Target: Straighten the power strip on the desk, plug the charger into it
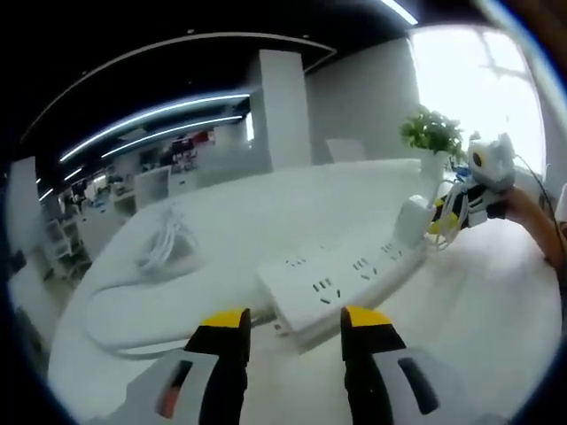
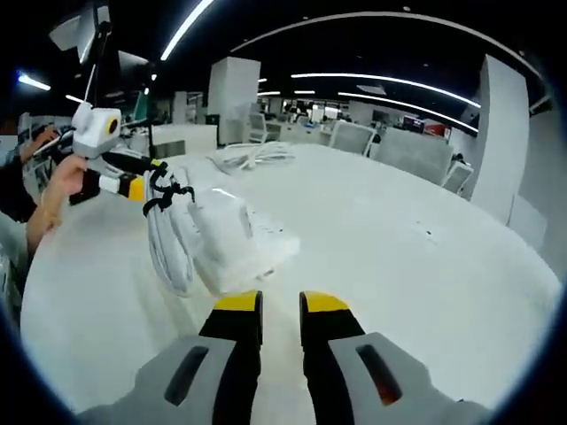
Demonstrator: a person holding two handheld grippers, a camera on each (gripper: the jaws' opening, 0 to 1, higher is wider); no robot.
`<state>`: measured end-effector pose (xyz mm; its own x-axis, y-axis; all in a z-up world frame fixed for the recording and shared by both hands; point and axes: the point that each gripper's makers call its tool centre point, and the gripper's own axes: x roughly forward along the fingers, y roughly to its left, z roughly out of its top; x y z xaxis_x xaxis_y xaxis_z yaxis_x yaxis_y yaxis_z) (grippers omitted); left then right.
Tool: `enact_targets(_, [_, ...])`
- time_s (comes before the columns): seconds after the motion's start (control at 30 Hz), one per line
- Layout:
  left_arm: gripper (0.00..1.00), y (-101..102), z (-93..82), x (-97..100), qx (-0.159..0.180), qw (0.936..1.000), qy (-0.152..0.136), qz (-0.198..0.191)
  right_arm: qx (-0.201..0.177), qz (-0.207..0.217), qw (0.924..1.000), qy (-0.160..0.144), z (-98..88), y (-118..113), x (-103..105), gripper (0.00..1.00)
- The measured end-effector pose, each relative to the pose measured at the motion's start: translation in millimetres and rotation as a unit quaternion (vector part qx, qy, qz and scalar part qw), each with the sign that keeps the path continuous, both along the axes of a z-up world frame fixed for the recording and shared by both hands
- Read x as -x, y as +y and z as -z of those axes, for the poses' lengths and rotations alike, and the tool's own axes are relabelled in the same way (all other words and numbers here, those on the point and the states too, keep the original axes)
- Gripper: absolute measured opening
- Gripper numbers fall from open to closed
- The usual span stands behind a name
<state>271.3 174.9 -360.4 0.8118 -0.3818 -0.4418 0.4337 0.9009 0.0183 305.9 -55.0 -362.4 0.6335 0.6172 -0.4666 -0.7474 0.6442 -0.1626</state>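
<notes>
Jaws of left gripper (image 1: 295, 323) spread, empty, at frame bottom. White power strip (image 1: 341, 279) just ahead, centre, on white desk (image 1: 496, 310). Charger (image 1: 410, 220) at strip's far end, right gripper (image 1: 446, 212) against it. Coiled white cable (image 1: 164, 243) left, potted plant (image 1: 434, 133) upper right. In right gripper view, own jaws narrowly apart, empty.

White power strip (image 1: 341, 279), white charger (image 2: 226, 235), white desk (image 1: 478, 310); yellow-tipped black fingers (image 1: 221, 341).

1 power strip (image 1: 341, 282), 1 charger (image 1: 410, 220) and 1 coiled cable (image 1: 166, 243) are counted on 1 white desk (image 1: 461, 310). 2 grippers (image 1: 295, 341) (image 2: 280, 312) are seen, and 1 potted plant (image 1: 432, 135) is counted.
</notes>
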Motion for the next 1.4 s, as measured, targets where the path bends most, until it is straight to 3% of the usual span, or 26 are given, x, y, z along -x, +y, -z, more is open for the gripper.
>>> enact_targets(0.23, [0.42, 1.7, -0.1, 0.2, -0.006, 0.9999, 0.000, -0.008, 0.013, 0.028, 0.9995, -0.011, -1.8, -8.5, 0.3, 0.15])
enact_targets(0.37, [0.42, -1.3, -2.2, 1.6, 0.007, 1.0000, -0.002, -0.005, -0.017, 0.041, 0.9989, 0.013, 0.4, -10.4, 2.8, 0.15])
enact_targets(0.57, [0.42, 1.4, -3.2, 4.2, -0.005, 0.9999, -0.005, -0.012, -0.021, 0.076, 0.9966, 0.026, 4.0, -23.4, 5.2, 0.15])
enact_targets(0.7, [0.42, 5.3, -6.3, 3.1, 0.011, 0.9996, -0.007, -0.024, -0.030, 0.096, 0.9948, 0.016, -1.2, -31.3, 7.6, 0.15])
enact_targets(0.87, [0.42, 12.6, -6.2, 1.1, 0.003, 0.9991, -0.008, -0.042, -0.057, 0.107, 0.9924, 0.016, -3.7, -33.2, 11.9, 0.17])
enact_targets(1.03, [0.42, 15.3, -4.6, -2.3, -0.001, 0.9985, -0.008, -0.054, -0.051, 0.118, 0.9916, 0.013, -1.7, -37.6, 17.2, 0.18])
enact_targets(1.17, [0.42, 12.3, -0.5, -1.8, -0.006, 0.9987, -0.001, -0.050, -0.053, 0.127, 0.9905, 0.003, 1.2, -43.3, 25.4, 0.18])
enact_targets(1.4, [0.42, 7.9, -8.9, -0.8, -0.008, 0.9988, -0.015, -0.046, -0.067, 0.139, 0.9879, -0.017, -4.8, -49.7, 43.8, 0.20])
